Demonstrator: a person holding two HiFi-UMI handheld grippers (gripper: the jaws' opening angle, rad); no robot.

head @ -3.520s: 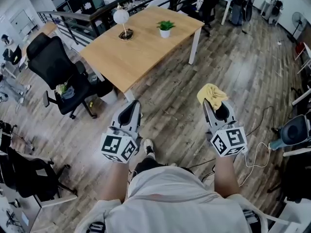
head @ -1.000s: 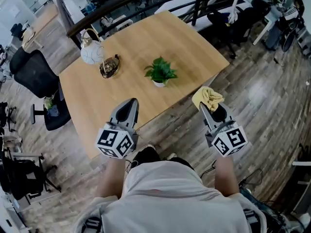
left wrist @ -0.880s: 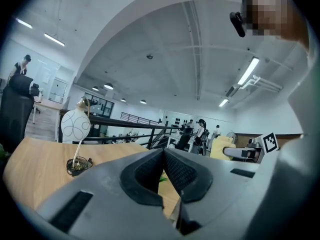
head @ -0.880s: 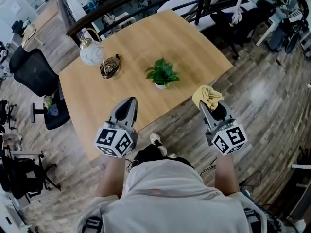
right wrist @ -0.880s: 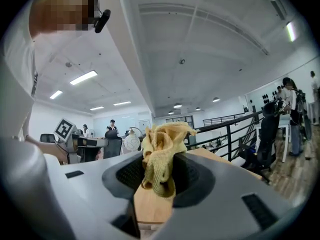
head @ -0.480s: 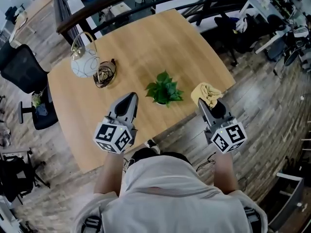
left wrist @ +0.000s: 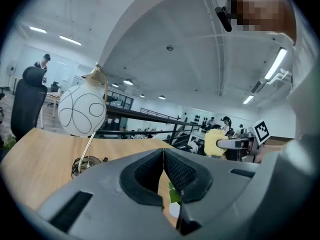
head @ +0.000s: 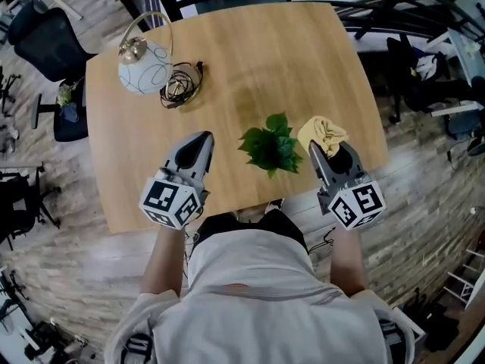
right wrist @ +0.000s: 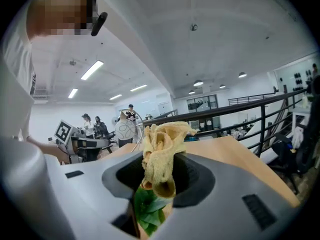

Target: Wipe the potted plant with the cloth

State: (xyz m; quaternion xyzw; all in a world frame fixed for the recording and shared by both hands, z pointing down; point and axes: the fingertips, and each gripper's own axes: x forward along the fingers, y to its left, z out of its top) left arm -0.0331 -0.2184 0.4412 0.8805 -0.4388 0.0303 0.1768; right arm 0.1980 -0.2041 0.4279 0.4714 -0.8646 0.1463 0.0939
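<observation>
Head view gives you the layout. The potted plant (head: pixel 270 149) stands on the table (head: pixel 227 51) close to the edge nearest you. All positions below are given relative to that plant.

1. Right gripper (head: pixel 319 156): it is just to the right of the plant, close to the outer leaves, with no contact that can be confirmed. Its jaws are clamped on the cloth (head: pixel 321 136), a yellow bunch that projects beyond the jaw tips. This hold most likely ensures that soft fabric, not the hard jaws, meets the foliage first. The right gripper view shows green leaves low between the jaws, beneath the cloth, so the tool is aimed at the plant.

2. Left gripper (head: pixel 203 138): it is to the left of the plant, clear of the leaves. The left gripper view shows its jaws pressed fully together with nothing between them. It appears to be on standby at the opposite side, where you could steady the plant if the wipe pushes it.

3. Other items: the lamp (head: pixel 141 55) and the cable coil (head: pixel 180 89) lie beyond the plant and to its left, well apart from it. Neither should obstruct a wipe made from the right.

4. Status: wiping has not yet begun. Expect the leaves to bend easily, so apply the cloth lightly.
</observation>
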